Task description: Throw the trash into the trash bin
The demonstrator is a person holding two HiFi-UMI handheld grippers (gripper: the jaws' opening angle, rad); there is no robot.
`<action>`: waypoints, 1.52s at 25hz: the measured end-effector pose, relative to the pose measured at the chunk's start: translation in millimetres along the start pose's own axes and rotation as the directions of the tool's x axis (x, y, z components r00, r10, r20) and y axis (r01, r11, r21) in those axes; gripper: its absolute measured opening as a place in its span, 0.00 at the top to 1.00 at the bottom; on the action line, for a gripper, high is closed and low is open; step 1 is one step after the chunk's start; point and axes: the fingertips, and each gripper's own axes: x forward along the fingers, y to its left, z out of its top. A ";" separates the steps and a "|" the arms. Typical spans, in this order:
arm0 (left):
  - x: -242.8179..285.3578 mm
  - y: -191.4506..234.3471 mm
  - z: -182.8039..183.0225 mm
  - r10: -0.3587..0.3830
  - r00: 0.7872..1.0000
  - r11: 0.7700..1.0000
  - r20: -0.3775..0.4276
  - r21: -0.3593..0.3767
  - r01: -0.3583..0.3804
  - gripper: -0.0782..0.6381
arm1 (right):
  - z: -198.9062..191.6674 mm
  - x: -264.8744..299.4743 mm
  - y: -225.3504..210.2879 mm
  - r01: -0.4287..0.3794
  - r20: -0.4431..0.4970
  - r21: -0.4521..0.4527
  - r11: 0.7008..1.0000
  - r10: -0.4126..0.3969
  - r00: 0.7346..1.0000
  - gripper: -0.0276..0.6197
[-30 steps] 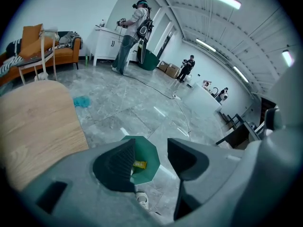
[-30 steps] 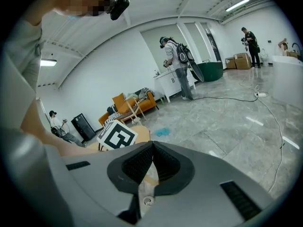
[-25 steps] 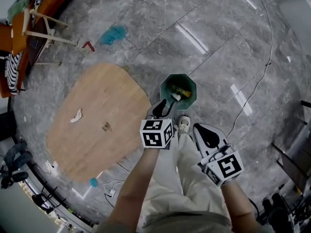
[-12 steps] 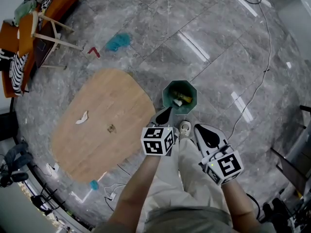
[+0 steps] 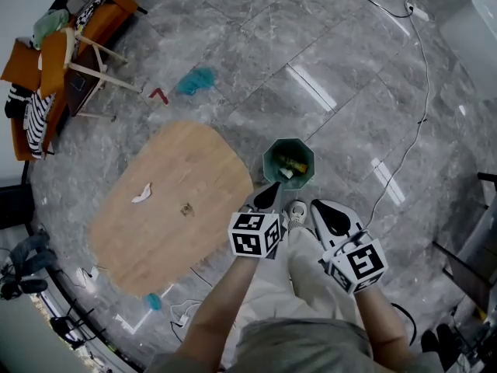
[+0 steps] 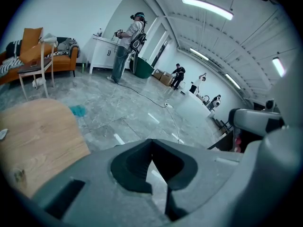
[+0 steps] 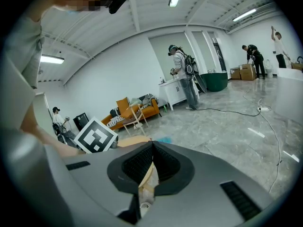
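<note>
Jaws shut, left gripper (image 5: 272,188), right gripper (image 5: 319,207) down-tilted

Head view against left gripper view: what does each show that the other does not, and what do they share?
Only the head view shows the green trash bin with trash inside and the person's shoe beside it. Only the left gripper view shows people standing in the distance and the ceiling lights. Both show the left gripper, its tongs shut and empty, the wooden table, the teal cloth and the orange sofa.
</note>
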 end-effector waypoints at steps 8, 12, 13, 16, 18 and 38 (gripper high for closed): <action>-17.9 -26.5 14.9 -0.024 1.000 1.000 0.012 0.008 0.024 0.88 | 20.8 -17.7 1.6 0.005 0.015 -0.020 1.000 -0.005 1.000 0.95; -29.8 -36.5 18.0 -0.028 0.999 1.000 0.018 0.010 0.027 0.88 | 27.9 -26.5 5.5 0.004 0.023 -0.028 1.000 -0.003 1.000 0.94; -32.7 -38.8 18.3 -0.028 0.999 1.000 0.019 0.014 0.028 0.88 | 29.5 -28.4 6.4 0.003 0.025 -0.031 1.000 -0.003 1.000 0.95; -40.5 -46.4 18.3 -0.031 0.999 0.999 0.017 0.026 0.030 0.88 | 35.9 -33.6 9.1 -0.002 0.033 -0.048 0.999 0.003 0.999 0.95; -45.9 -53.0 16.4 -0.035 0.999 0.999 0.015 0.030 0.035 0.88 | 38.6 -38.8 11.5 -0.002 0.037 -0.057 0.998 0.004 0.999 0.94; -109.5 -81.9 37.8 -0.006 0.997 0.999 0.081 0.032 0.004 0.88 | 84.7 -73.2 50.1 -0.054 0.090 -0.147 0.988 0.068 0.994 0.95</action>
